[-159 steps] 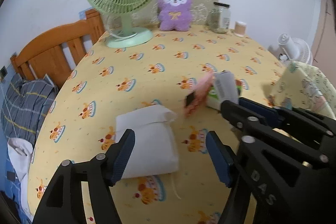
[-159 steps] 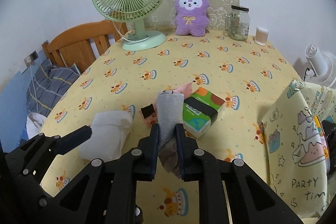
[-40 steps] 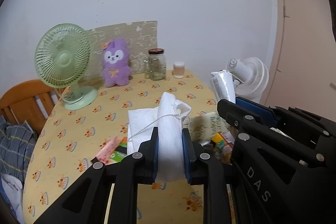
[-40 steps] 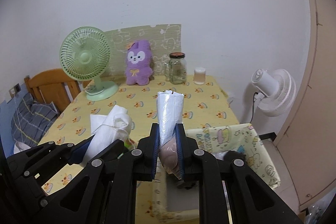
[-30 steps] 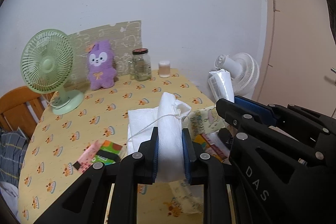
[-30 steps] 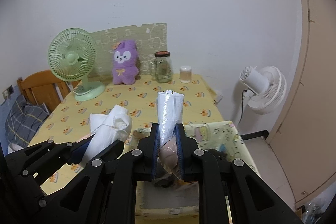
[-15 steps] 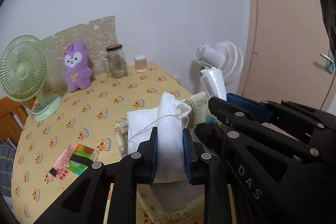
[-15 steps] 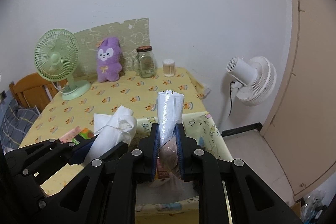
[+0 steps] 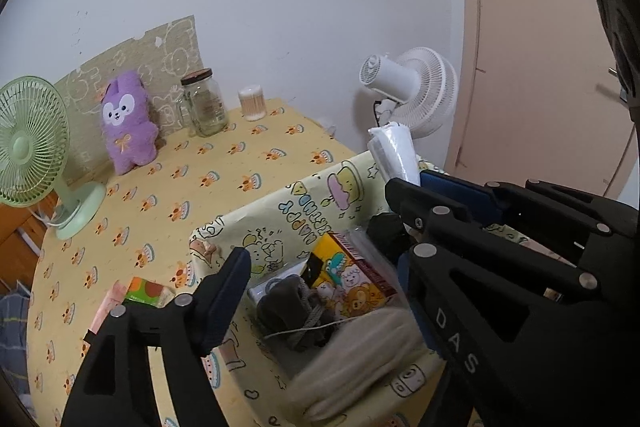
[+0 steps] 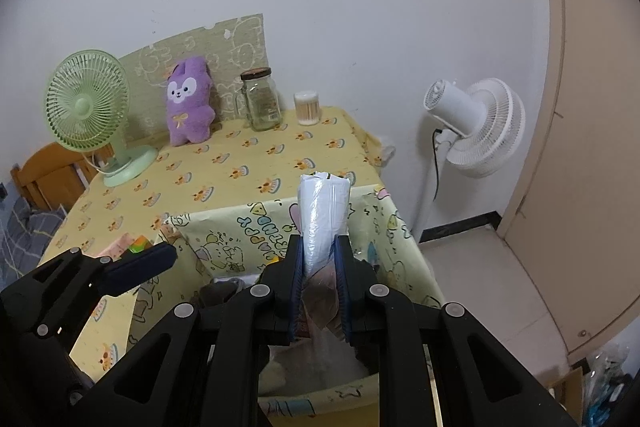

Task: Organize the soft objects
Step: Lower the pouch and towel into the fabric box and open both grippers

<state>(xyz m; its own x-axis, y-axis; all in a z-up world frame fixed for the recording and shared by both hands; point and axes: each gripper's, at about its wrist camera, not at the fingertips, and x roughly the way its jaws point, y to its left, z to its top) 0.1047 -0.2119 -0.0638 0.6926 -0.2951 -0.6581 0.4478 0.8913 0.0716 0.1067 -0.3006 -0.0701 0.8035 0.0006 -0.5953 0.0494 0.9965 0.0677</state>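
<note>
My left gripper [image 9: 324, 287] is open and empty above a yellow cartoon-print storage bin [image 9: 304, 203]. A white cloth pouch [image 9: 356, 359] lies blurred inside the bin, beside a grey knit item [image 9: 292, 303] and a colourful tissue pack [image 9: 348, 275]. My right gripper [image 10: 318, 259] is shut on a clear plastic-wrapped packet [image 10: 322, 211] and holds it over the bin [image 10: 248, 231]. The packet also shows in the left wrist view [image 9: 394, 151].
A tissue pack and pink packet [image 9: 136, 297] lie on the yellow tablecloth [image 9: 224, 163] left of the bin. At the back stand a green fan [image 9: 28, 143], purple plush [image 9: 126, 123], glass jar [image 9: 204, 103] and cotton-swab cup [image 9: 252, 103]. A white floor fan [image 10: 476, 123] stands at the right.
My left gripper has opened and let go of the white cloth pouch, which has dropped into the bin. Both grippers moved right over the bin. The right still holds its packet.
</note>
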